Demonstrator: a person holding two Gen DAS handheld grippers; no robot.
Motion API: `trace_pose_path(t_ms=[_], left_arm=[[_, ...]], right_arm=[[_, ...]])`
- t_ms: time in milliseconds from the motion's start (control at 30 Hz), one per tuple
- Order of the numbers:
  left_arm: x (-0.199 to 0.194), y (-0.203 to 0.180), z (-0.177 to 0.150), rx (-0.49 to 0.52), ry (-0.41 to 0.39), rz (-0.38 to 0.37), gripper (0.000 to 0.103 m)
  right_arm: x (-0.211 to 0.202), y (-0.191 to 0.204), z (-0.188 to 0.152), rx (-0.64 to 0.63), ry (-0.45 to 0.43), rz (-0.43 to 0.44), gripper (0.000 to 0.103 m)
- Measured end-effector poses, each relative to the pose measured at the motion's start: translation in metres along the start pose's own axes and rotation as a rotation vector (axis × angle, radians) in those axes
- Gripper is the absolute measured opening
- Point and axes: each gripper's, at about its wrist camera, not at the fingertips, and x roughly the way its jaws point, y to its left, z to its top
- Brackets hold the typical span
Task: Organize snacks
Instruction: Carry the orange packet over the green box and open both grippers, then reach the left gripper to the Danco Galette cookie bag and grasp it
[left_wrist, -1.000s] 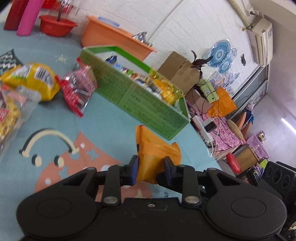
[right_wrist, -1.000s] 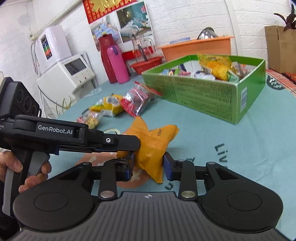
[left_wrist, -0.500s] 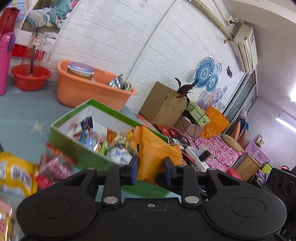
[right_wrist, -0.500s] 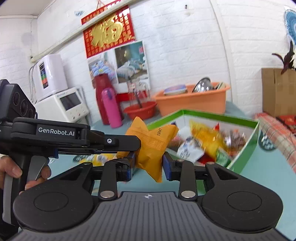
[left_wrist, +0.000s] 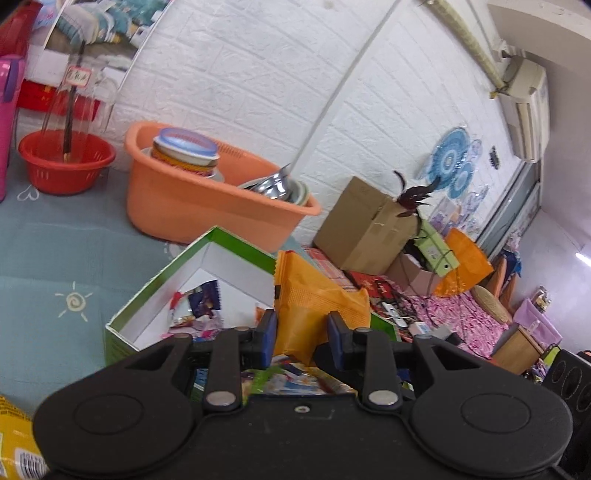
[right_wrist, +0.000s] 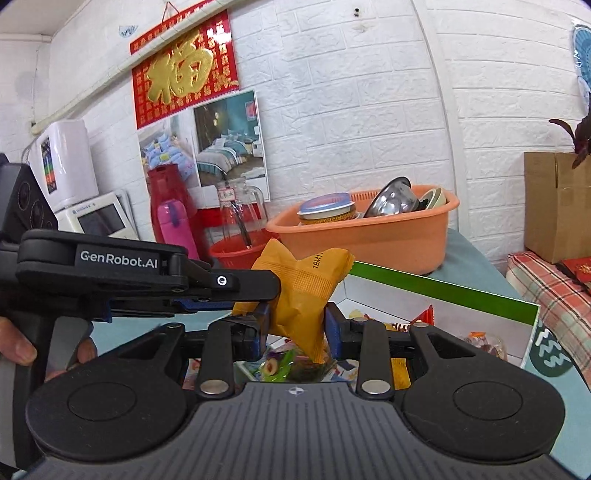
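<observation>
Orange snack packet (left_wrist: 314, 295) is held up over the open green box (left_wrist: 236, 243), in the lower middle of both views, and it does not touch the box. Left tongs (left_wrist: 301, 336) have the packet between their blue pads; the jaws have just been opening a little, but the pads seem to press on both sides of the packet, at about half of their width. In the right wrist view the left tongs come from the left edge and pinch the upper left corner of the packet, and a hand (right_wrist: 22, 343) holds their grip at the lower left. Right tongs (right_wrist: 295, 328) are closed on the lower part of the same packet, also about half open, with the bottom corner of the packet hanging down between the fingers.

Inside the green box, under the packet, lie other snacks (left_wrist: 199, 306) in colourful wrappers. The box stands on the desk (left_wrist: 55, 251), which has a light blue cloth. Behind the box, near the white brick wall, is an orange basin (left_wrist: 207, 206) with bowls in it, and left of it a red basket (left_wrist: 66, 170). A cardboard box (left_wrist: 362, 229) is at the right of the basin
</observation>
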Motion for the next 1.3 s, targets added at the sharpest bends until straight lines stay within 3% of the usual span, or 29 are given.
trace_pose_path(t_ms=[67,100,167,367,533,800,1033,1300], left_arm=[[0.009,0.010,-0.005,-0.008,0.010,0.045,0.103],[0.010,0.014,-0.007,-0.016,0.013,0.066,0.103],[0.004,0.020,-0.013,-0.027,0.000,0.079,0.103],[-0.032,0.014,-0.019,-0.060,-0.023,0.083,0.103],[-0.078,-0.004,-0.035,-0.066,-0.025,0.087,0.103],[-0.145,-0.028,-0.099,-0.013,-0.014,0.105,0.103],[-0.172,-0.020,-0.145,-0.065,0.037,0.156,0.103],[-0.202,-0.004,-0.154,-0.105,-0.005,0.219,0.103]], right_arm=[[0.014,0.000,-0.008,-0.052,0.030,-0.030,0.066],[0.017,0.001,-0.012,-0.079,0.049,-0.045,0.083],[0.014,0.002,-0.022,-0.126,0.052,-0.061,0.103],[-0.017,0.014,-0.031,-0.162,0.019,-0.134,0.103],[-0.058,0.020,-0.034,-0.095,0.033,-0.104,0.103],[-0.106,0.035,-0.060,0.005,0.090,-0.080,0.103],[-0.116,0.055,-0.085,0.019,0.185,-0.014,0.103],[-0.118,0.071,-0.094,0.038,0.228,0.017,0.103]])
